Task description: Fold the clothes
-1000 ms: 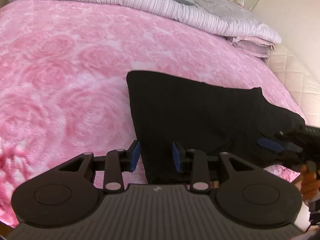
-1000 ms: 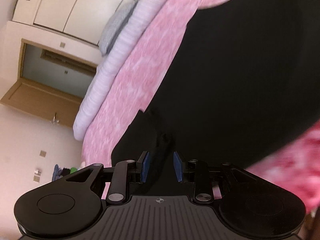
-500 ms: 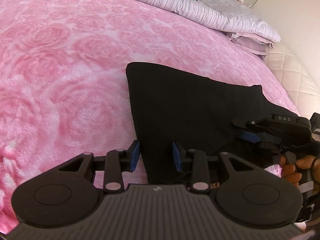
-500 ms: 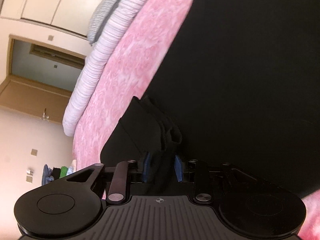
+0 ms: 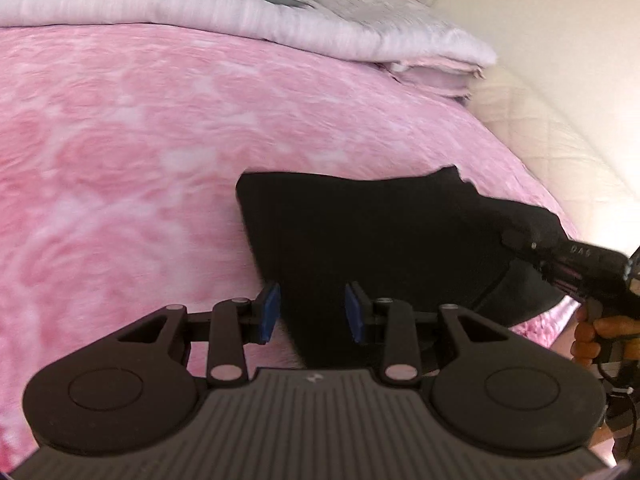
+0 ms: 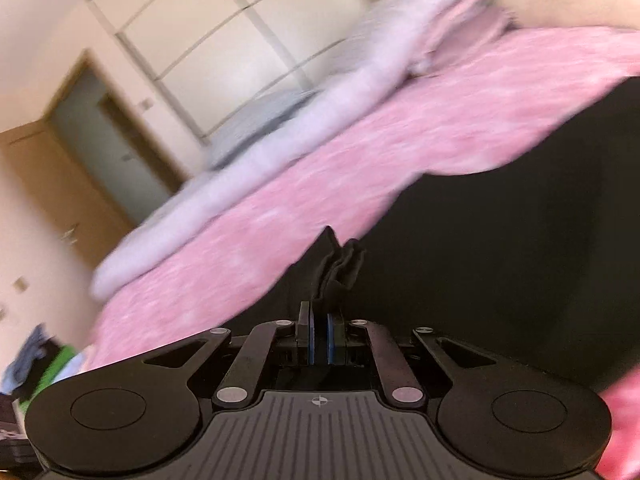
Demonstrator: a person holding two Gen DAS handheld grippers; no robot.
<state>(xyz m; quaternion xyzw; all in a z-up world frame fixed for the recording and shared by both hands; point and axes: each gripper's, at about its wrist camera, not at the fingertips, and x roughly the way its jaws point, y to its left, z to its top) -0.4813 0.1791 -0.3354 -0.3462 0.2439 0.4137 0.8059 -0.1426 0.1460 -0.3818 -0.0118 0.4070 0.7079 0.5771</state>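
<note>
The right hand-held gripper (image 6: 319,338), apart a second ago, now pinches a bunched fold of the black garment (image 6: 500,264), lifting that edge off the pink bedspread (image 5: 120,152).

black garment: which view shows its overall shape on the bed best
The left wrist view: the black garment lies there almost whole on the pink blanket, edges visible. The right wrist view shows only a dark mass and the bunched edge pinched in the right gripper.
</note>
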